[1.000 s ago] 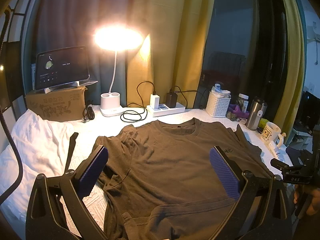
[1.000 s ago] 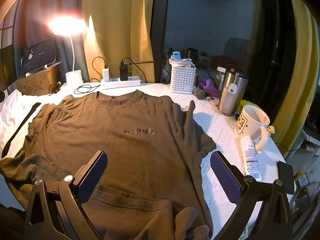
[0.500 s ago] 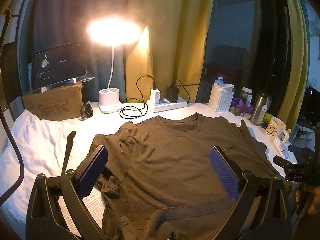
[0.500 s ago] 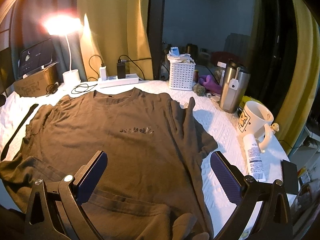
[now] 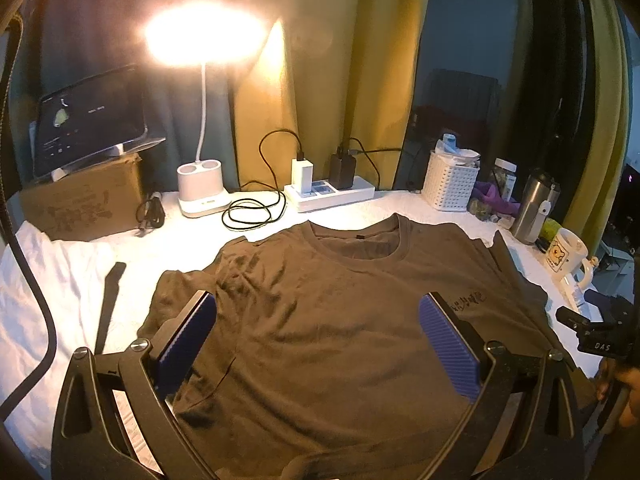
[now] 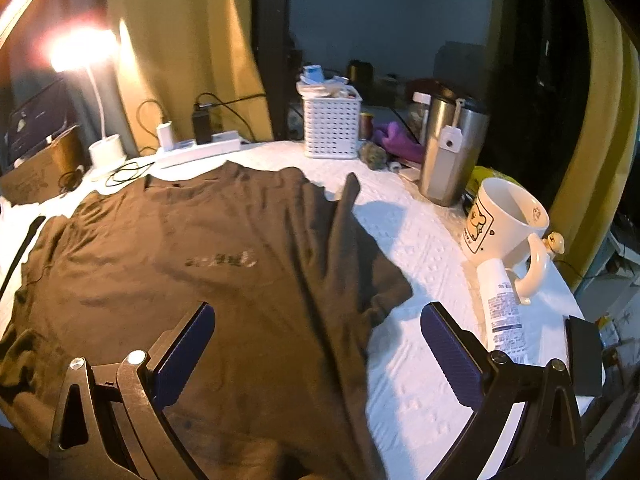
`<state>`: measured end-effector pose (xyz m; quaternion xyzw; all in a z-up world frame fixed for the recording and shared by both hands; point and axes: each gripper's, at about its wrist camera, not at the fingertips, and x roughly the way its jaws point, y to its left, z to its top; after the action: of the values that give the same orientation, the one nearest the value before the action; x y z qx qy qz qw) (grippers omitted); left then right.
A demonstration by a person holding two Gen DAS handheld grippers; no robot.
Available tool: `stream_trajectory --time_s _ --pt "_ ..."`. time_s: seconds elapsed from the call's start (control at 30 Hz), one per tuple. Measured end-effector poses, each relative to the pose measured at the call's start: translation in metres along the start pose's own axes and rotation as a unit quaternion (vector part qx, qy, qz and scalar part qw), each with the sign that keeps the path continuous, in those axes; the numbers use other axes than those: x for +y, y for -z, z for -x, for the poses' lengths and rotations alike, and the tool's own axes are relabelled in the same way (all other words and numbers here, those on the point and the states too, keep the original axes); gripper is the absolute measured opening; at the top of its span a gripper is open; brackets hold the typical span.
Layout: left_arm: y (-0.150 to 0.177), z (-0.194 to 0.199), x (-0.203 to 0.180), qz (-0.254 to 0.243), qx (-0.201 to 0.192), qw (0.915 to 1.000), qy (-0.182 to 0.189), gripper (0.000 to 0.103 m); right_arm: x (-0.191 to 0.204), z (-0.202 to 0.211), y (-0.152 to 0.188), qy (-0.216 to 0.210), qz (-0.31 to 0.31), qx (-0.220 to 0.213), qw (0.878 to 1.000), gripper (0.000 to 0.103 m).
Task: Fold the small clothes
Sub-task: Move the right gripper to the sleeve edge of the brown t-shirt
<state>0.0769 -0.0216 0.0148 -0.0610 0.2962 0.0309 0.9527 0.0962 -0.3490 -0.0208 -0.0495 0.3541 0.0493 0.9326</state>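
Right hand-held gripper [image 6: 318, 350] now shifted rightward, spread wide over T-shirt [image 6: 192, 272] sleeve.

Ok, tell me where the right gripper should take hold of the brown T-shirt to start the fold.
Probably the right sleeve of the brown T-shirt: it lies flat on the white cloth, its edge free. Bring the open right gripper in low from the mug side and pinch the sleeve hem.

The tabletop's [image 6: 416, 364] right edge is crowded by a mug [image 6: 504, 220], a tube [image 6: 502, 308] and a steel tumbler [image 6: 452, 152]. Along the far edge stand a white basket [image 6: 332, 124], power strip [image 5: 332, 192] and lamp base [image 5: 200, 188]. Bare white surface lies between the shirt's [image 6: 200, 280] right sleeve and the tube.
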Motion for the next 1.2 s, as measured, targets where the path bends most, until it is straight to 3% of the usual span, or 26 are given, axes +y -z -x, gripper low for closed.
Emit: stream_trajectory --time_s 0.5,0.77,0.97,1.1,1.2 --pt "-0.025 -0.07 0.006 0.016 0.035 0.9989 -0.025 0.1 -0.039 -0.063 -0.061 -0.008 0.01 0.013 1.0 0.103" --pt "-0.036 -0.101 0.015 0.024 0.048 0.9978 -0.039 0.1 -0.047 -0.103 -0.087 -0.007 0.029 0.034 0.999 0.096" --pt "-0.038 -0.122 0.018 0.026 0.063 0.9968 -0.043 0.1 -0.054 -0.138 -0.093 0.01 0.045 0.058 0.997 0.08" --pt "-0.038 -0.132 0.02 0.026 0.07 0.9962 -0.046 0.1 -0.06 -0.163 -0.092 0.013 0.048 0.076 0.996 0.059" --pt "-0.038 -0.137 0.023 0.027 0.074 0.9956 -0.051 0.1 -0.064 -0.172 -0.093 0.006 0.04 0.082 0.996 0.058"
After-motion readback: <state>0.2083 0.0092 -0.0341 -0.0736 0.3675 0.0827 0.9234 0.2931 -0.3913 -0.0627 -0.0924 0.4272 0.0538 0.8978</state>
